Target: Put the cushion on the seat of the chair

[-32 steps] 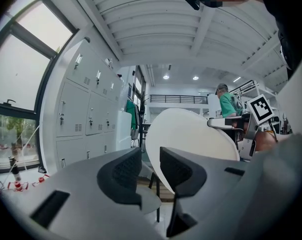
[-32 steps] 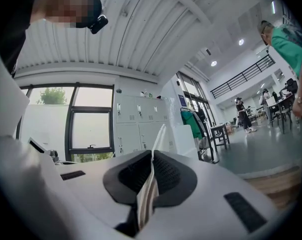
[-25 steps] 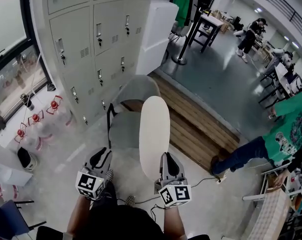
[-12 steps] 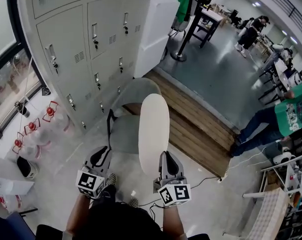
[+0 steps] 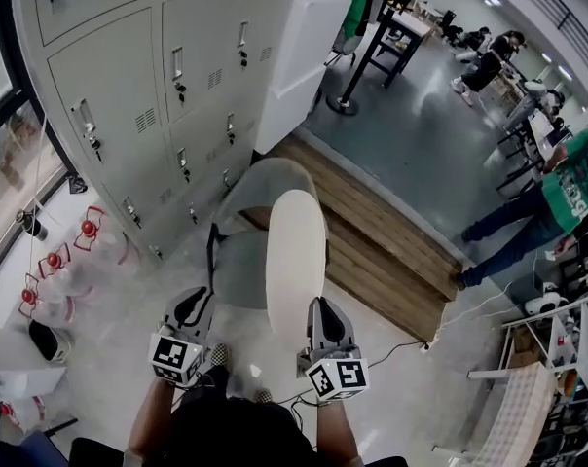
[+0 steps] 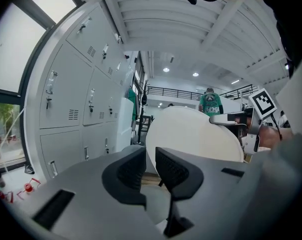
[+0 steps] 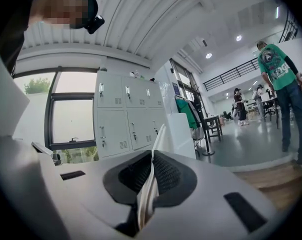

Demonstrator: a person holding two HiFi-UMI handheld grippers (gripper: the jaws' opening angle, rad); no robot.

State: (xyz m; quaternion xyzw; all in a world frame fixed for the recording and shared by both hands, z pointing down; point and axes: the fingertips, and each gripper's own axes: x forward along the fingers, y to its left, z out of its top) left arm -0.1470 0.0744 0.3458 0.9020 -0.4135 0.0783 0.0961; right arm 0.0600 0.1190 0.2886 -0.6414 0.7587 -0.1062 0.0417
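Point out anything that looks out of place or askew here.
Only the cushion stands out: it is held upright on edge near the chair, its rim pinched in the right hand-held gripper, not lying flat on the seat. Nothing looks spilled or damaged.

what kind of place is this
Probably a workshop or lab hall: a wall of grey metal lockers, people among work tables on a bare grey floor, and a railed mezzanine.

Part of chair (image 5: 238,261) seat hidden behind cushion (image 5: 296,261).
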